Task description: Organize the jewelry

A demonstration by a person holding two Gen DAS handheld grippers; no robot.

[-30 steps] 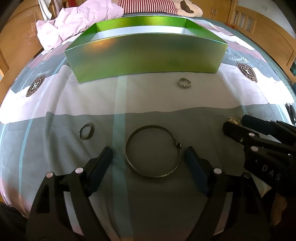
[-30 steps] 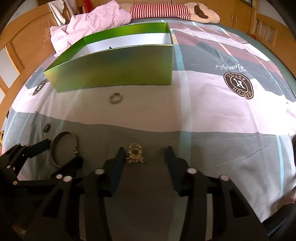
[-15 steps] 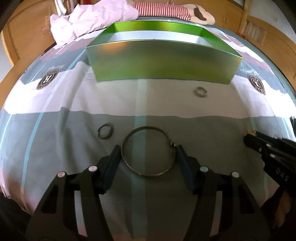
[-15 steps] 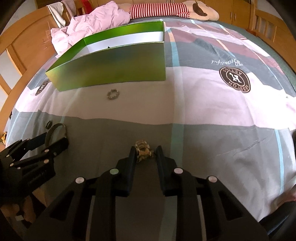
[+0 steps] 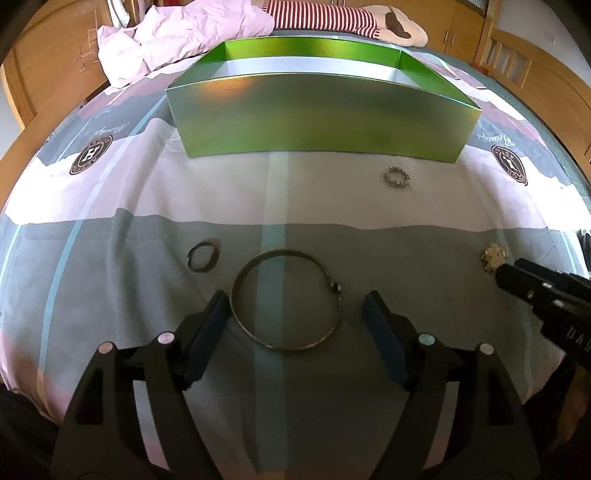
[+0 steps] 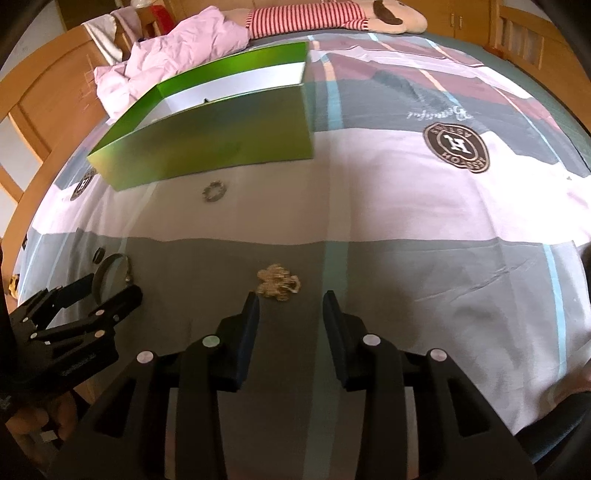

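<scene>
A thin metal bangle (image 5: 286, 300) lies on the bedspread between the fingers of my open left gripper (image 5: 295, 314); its left side is close to the left finger. A small dark ring (image 5: 202, 256) lies to its left, and a toothed silver ring (image 5: 398, 177) lies near the green box (image 5: 317, 118). A gold brooch (image 6: 277, 282) lies just beyond the fingertips of my open right gripper (image 6: 291, 308). The brooch also shows in the left wrist view (image 5: 494, 255). The left gripper (image 6: 107, 291) appears at the left of the right wrist view.
The open green box has a silver inside and stands at the far side of the bed. Crumpled pink bedding (image 5: 177, 33) and a striped plush doll (image 5: 332, 18) lie behind it. Wooden bed frames (image 5: 535, 66) border the bed.
My right gripper closed around the brooch half a second ago, then opened and drew back, leaving it on the bed. My left gripper narrowed onto the bangle, then widened again.
</scene>
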